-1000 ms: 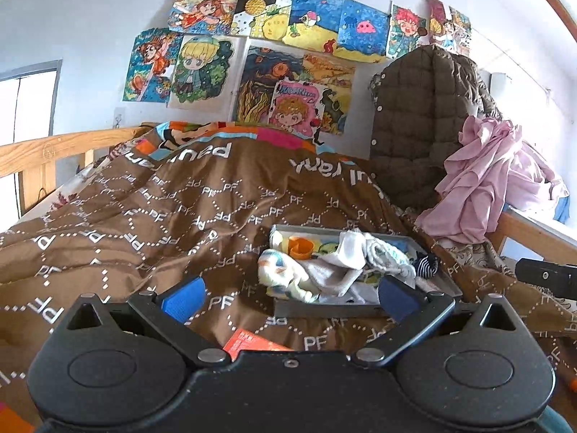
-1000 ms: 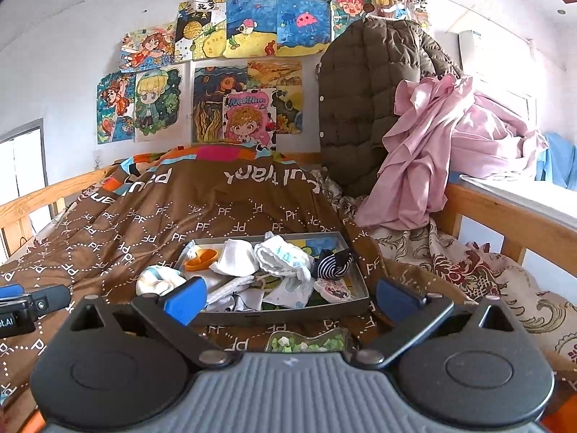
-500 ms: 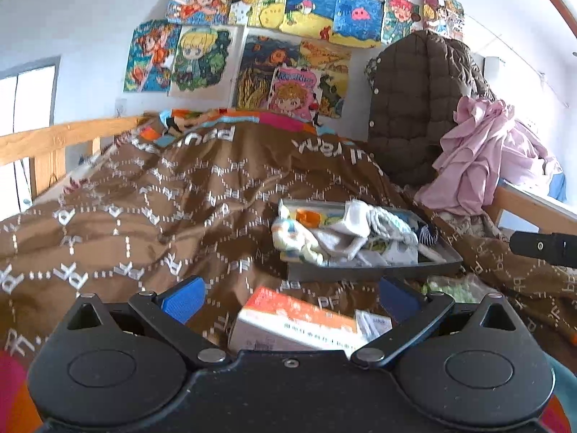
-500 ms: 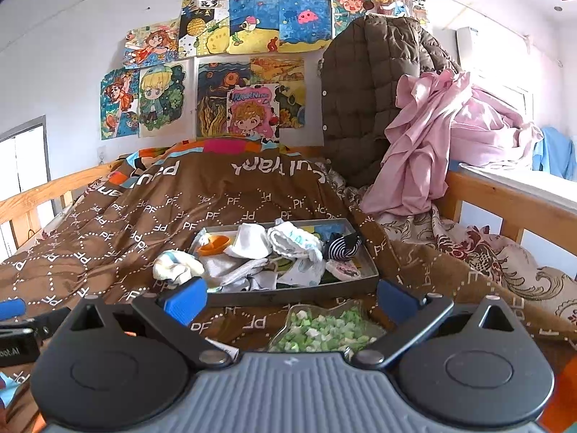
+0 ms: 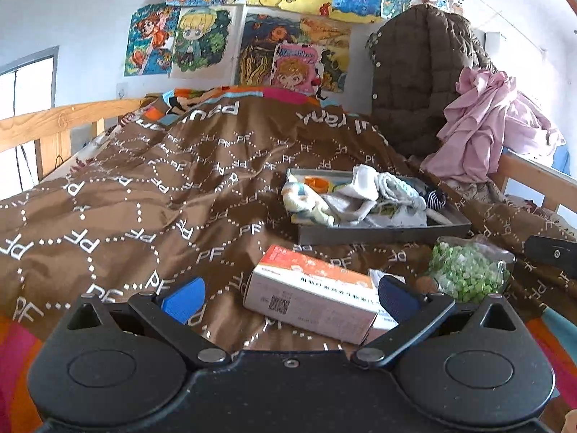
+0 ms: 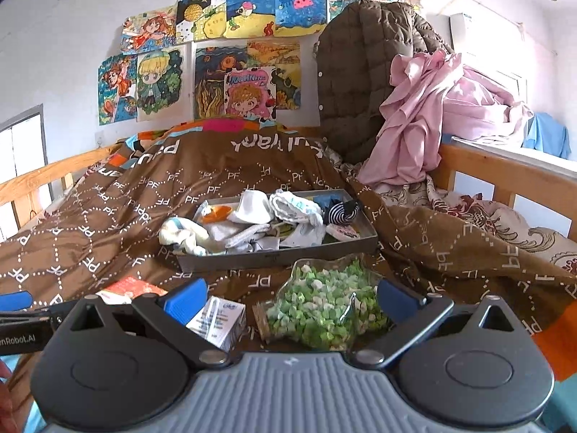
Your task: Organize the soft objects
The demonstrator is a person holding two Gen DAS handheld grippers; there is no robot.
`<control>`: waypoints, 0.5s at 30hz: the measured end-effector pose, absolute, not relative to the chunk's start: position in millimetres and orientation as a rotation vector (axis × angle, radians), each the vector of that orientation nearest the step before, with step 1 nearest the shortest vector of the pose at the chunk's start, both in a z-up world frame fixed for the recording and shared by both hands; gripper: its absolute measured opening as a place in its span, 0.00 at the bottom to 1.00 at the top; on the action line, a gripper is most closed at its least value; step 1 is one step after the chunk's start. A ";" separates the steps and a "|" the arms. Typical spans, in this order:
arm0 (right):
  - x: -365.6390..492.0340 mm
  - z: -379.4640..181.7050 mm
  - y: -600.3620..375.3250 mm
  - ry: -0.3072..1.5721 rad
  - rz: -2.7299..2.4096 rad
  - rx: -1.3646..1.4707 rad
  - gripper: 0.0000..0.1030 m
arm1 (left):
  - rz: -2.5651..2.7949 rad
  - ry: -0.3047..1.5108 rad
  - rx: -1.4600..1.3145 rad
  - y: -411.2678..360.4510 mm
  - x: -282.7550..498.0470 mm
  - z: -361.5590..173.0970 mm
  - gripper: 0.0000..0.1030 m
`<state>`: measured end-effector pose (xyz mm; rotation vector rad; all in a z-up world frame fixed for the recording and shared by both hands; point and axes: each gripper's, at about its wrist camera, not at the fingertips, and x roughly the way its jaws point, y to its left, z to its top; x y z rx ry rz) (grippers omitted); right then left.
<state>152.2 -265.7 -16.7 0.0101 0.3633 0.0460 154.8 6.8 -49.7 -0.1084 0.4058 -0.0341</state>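
- Left gripper (image 5: 288, 297): jaws spread wide, nothing held, low over brown quilt (image 5: 151, 195)
- Orange-white carton (image 5: 313, 294) lies on quilt between its fingers, contact unclear
- Grey tray (image 6: 277, 254) mid-bed, heaped with socks and small cloths (image 6: 252, 222); one pale sock (image 6: 182, 234) draped over its left rim
- Right gripper (image 6: 292, 297): jaws wide apart, empty, over bag of green bits (image 6: 324, 306) and small white box (image 6: 220, 321)
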 end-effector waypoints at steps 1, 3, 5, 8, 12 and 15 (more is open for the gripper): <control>151.8 -18.3 -265.8 0.362 0.046 0.007 1.00 | -0.034 0.408 -0.106 7.0 154.7 -50.8 0.99; 151.8 -19.8 -265.8 0.363 0.046 0.007 1.00 | -0.034 0.410 -0.102 6.5 154.7 -52.7 0.99; 151.5 -23.2 -264.2 0.365 0.052 0.000 1.00 | -0.031 0.411 -0.103 5.6 154.1 -55.4 0.99; 150.3 -29.2 -263.0 0.367 0.072 -0.005 1.00 | -0.014 0.426 -0.100 3.4 153.6 -60.9 0.99; 149.7 -37.6 -263.1 0.381 0.101 0.005 1.00 | 0.019 0.426 -0.030 -4.2 153.2 -65.0 0.99; 148.9 -42.3 -262.6 0.391 0.104 0.008 1.00 | 0.046 0.412 -0.011 -5.3 151.4 -66.0 0.99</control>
